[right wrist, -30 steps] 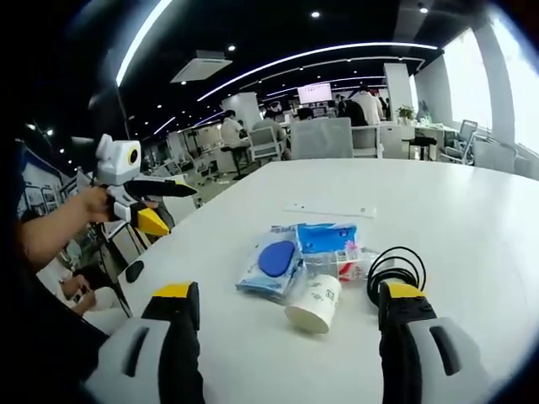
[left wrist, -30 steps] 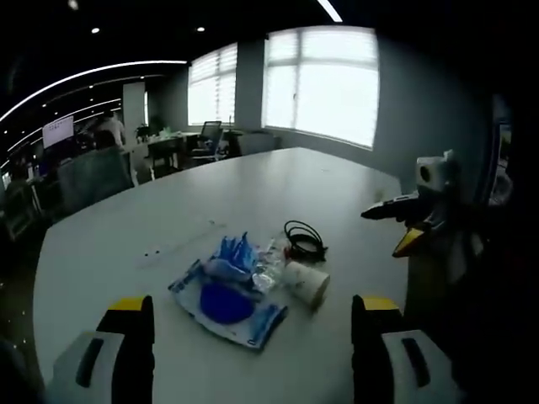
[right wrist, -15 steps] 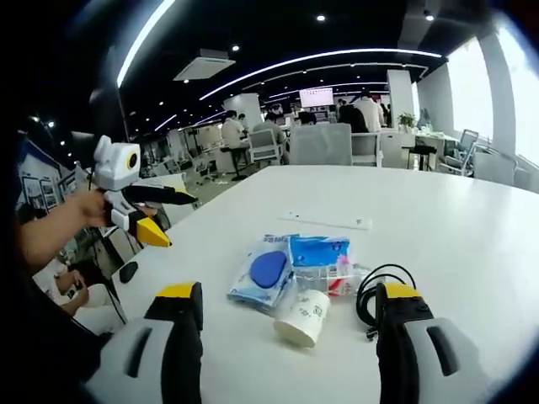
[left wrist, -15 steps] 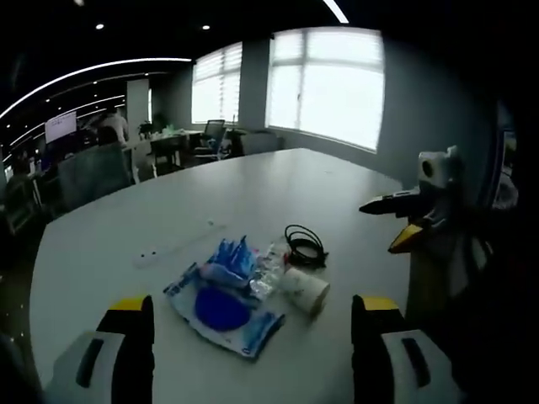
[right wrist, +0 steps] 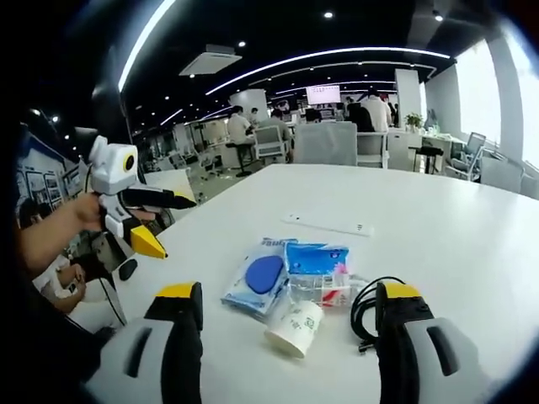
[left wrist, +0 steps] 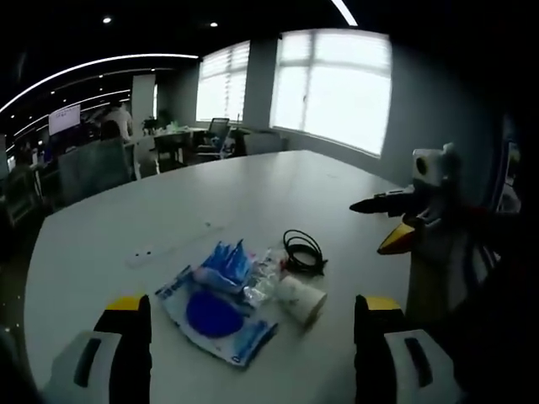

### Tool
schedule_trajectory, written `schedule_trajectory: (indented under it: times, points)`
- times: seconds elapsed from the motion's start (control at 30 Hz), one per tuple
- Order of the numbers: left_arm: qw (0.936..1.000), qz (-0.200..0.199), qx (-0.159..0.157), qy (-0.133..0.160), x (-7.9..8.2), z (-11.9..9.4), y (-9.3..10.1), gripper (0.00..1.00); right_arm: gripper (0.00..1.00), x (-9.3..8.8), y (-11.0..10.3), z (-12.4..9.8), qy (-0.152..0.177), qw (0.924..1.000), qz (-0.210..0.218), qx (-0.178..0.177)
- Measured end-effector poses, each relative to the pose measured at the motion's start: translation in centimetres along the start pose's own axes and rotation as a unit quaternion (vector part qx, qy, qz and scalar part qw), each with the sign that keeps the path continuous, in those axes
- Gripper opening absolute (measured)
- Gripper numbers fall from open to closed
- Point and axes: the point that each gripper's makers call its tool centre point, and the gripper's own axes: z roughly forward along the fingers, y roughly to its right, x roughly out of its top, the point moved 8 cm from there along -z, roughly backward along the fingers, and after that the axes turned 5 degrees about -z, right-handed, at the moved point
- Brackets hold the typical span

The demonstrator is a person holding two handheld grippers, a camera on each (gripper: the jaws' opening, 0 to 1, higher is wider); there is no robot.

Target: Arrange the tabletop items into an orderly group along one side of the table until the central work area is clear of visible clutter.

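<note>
We hold both grippers above the near edge of a large white table, and neither one touches anything. In the left gripper view the left gripper has its two yellow-tipped jaws set wide apart with nothing between them. In the right gripper view the right gripper stands the same way, its jaws well apart and empty.

The clutter sits in one loose cluster near the middle of the table. We see a blue and white packet lying flat, with a dark blue round patch on it. Just beside it lies a blue tissue pack, and touching that a crumpled clear plastic bottle with a red and white label. A white paper cup lies on its side at the near edge of the cluster, its mouth turned toward the right gripper. A coiled black cable rests just beside the bottle and the cup. Farther back, apart from the cluster, a thin white strip lies flat on the table.

In the left gripper view the same cluster shows ahead of the jaws: packet, cup, cable.

The office behind holds desks, chairs and people, with bright windows along one wall.
</note>
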Motion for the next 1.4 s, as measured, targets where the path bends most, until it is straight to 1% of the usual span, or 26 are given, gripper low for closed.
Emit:
schedule_trajectory:
  times: [0.1,0.23,0.37,0.57,0.67,0.77,0.83,0.97,1.1,1.13,1.27,1.4]
  points:
    - [1.0000,-0.002,-0.003,0.005,0.4,0.3,0.2,1.00,0.80,0.8,0.6,0.3,-0.006,0.9998,-0.017,0.003]
    - [0.9999,-0.003,-0.003,0.011,0.9,0.6,0.4,1.00,0.79,1.7,1.4,0.7,-0.005,0.9994,-0.031,0.012]
    - [0.9999,-0.003,0.002,0.012,1.2,1.1,0.3,0.99,0.77,2.1,1.9,1.0,-0.009,0.9990,-0.042,0.014]
    - [0.9997,-0.016,0.012,0.015,1.7,1.9,0.2,0.97,0.78,2.7,3.1,2.0,-0.010,0.9985,-0.048,0.025]
    - [0.9996,-0.019,0.016,0.016,2.0,2.2,0.1,0.95,0.77,3.1,3.7,2.6,-0.016,0.9974,-0.062,0.032]
    - [0.9994,-0.022,0.022,0.016,2.7,2.8,0.1,0.92,0.76,3.9,4.5,3.4,-0.025,0.9957,-0.078,0.044]
    - [0.9992,-0.027,0.029,0.006,2.8,3.0,-0.1,0.88,0.75,4.1,4.8,3.7,-0.030,0.9947,-0.085,0.050]
    - [0.9988,-0.035,0.035,0.003,3.2,3.6,-0.2,0.85,0.73,4.1,5.5,4.6,-0.043,0.9929,-0.092,0.062]
    - [0.9982,-0.045,0.039,0.000,3.2,4.5,0.0,0.83,0.71,4.0,6.1,5.8,-0.042,0.9923,-0.090,0.075]
    - [0.9979,-0.050,0.042,-0.002,3.1,4.8,-0.1,0.82,0.71,3.9,6.6,6.5,-0.041,0.9926,-0.085,0.077]
    - [0.9962,-0.067,0.055,-0.001,2.7,5.8,-0.3,0.77,0.69,3.5,7.1,7.5,-0.045,0.9920,-0.087,0.079]
    - [0.9951,-0.085,0.051,-0.005,2.0,7.1,-0.3,0.71,0.66,3.0,7.6,8.6,-0.049,0.9911,-0.086,0.089]
